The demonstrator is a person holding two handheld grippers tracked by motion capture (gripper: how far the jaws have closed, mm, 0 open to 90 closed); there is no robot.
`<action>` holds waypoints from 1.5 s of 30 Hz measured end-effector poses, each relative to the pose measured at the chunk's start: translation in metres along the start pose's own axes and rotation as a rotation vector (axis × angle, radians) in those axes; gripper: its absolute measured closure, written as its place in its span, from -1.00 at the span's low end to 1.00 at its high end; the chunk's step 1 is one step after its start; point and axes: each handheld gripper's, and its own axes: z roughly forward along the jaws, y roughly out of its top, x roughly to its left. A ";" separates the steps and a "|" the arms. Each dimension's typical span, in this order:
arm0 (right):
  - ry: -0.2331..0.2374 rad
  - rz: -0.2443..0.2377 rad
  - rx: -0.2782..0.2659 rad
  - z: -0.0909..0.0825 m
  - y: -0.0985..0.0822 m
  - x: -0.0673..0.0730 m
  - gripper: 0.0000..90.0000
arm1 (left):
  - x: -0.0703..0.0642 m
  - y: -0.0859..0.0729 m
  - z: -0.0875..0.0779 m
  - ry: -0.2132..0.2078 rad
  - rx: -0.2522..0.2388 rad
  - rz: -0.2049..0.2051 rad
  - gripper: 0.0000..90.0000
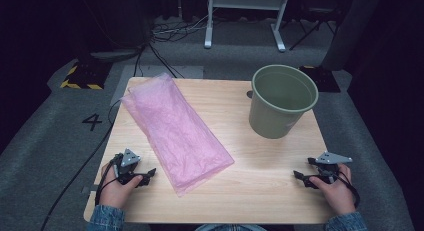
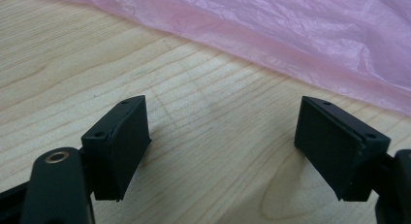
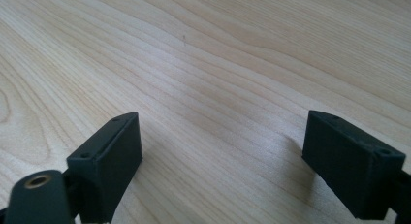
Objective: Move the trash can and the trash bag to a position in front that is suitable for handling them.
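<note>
High view: one pink bag (image 1: 175,128), one green bucket (image 1: 282,100), two grippers.

A lab: taped floor number (image 1: 92,122), hazard-striped base (image 1: 80,77), trailing cables (image 1: 172,31).

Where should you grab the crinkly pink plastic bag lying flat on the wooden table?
Probably the pink plastic bag's near end, coming from its left side with the open left gripper. That thin, crinkled edge lies closest, so the jaws could pinch a loose fold.

Left gripper (image 1: 148,175) low at near left, fingers wide apart; right gripper (image 1: 299,177) likewise at near right.
</note>
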 end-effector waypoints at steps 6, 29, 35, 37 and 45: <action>0.012 -0.004 -0.005 -0.001 0.000 0.000 -0.65 | 0.000 0.000 0.000 -0.003 0.002 -0.001 -0.57; 0.130 -0.013 -0.102 -0.041 0.054 0.005 -0.32 | -0.002 0.001 0.002 0.010 -0.003 -0.014 -0.60; 0.125 -0.041 -0.140 -0.053 0.084 0.005 -0.45 | -0.001 0.001 0.002 0.008 -0.001 -0.014 -0.60; 0.105 -0.051 -0.149 -0.055 0.093 0.005 -0.51 | -0.002 0.001 0.002 0.010 -0.002 -0.014 -0.60; 0.094 -0.112 -0.195 -0.067 0.128 0.010 -0.26 | -0.002 0.001 0.002 0.010 -0.002 -0.015 -0.60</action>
